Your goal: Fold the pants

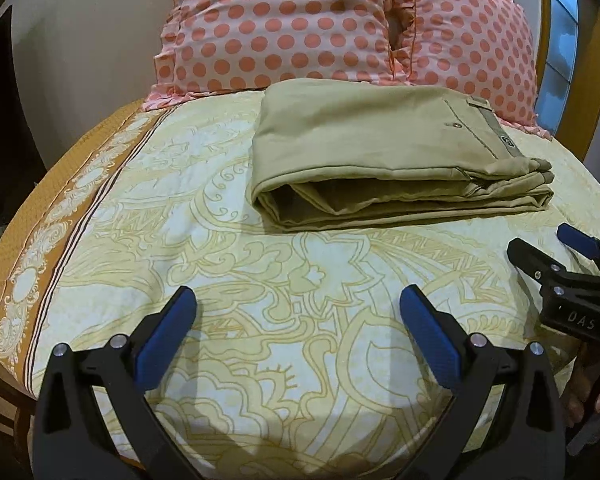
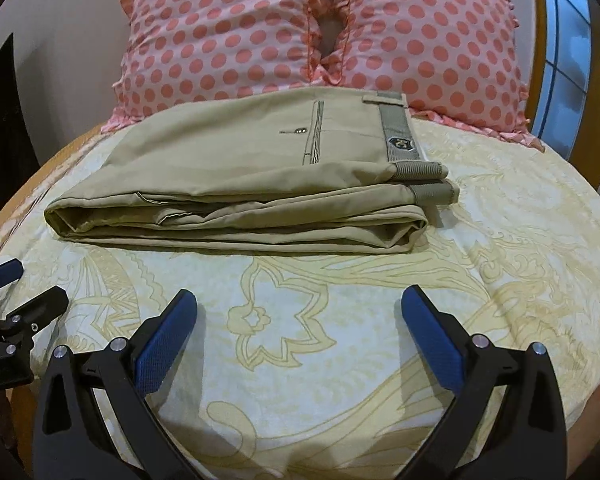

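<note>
Khaki pants lie folded into a flat stack on the bed, waistband to the right. In the right wrist view the pants show a back pocket and a logo patch. My left gripper is open and empty, held above the sheet in front of the pants. My right gripper is open and empty too, also short of the stack. The right gripper also shows at the right edge of the left wrist view, and the left gripper shows at the left edge of the right wrist view.
Two pink polka-dot pillows stand behind the pants, also in the right wrist view. The yellow patterned bedsheet covers the bed. The bed's left edge with a brown border drops off. A window is at the far right.
</note>
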The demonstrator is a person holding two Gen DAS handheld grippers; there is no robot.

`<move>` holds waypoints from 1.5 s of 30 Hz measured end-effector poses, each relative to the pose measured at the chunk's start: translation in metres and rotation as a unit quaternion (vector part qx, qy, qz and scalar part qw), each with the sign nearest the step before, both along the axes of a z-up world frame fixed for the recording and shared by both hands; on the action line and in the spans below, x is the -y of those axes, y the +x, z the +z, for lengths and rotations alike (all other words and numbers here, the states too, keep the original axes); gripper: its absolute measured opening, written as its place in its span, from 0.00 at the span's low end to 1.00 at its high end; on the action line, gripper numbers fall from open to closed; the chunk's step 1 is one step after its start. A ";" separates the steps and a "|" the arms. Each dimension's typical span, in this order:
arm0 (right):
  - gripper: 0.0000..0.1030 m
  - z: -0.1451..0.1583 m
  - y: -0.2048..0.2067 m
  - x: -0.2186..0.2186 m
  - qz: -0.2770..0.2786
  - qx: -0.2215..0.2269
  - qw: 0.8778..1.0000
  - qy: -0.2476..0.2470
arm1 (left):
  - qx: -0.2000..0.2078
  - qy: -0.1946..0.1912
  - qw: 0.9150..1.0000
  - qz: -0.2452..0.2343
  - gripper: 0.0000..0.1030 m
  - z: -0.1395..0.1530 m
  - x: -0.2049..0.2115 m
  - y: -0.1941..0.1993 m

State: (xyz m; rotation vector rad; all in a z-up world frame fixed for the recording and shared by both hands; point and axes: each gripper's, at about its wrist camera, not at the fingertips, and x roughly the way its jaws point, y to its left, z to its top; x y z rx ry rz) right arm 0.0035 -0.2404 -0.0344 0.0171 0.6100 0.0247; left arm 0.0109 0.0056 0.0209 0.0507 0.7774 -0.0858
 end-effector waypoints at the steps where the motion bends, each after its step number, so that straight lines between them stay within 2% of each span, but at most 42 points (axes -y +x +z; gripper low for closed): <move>1: 0.99 -0.001 -0.001 0.000 -0.001 0.005 1.000 0.000 | 0.001 0.000 1.000 0.001 0.98 0.000 0.000 0.000; 45: 0.99 0.000 -0.002 0.002 -0.002 0.012 1.000 0.000 | 0.009 -0.002 1.000 0.009 0.98 0.000 -0.002 0.000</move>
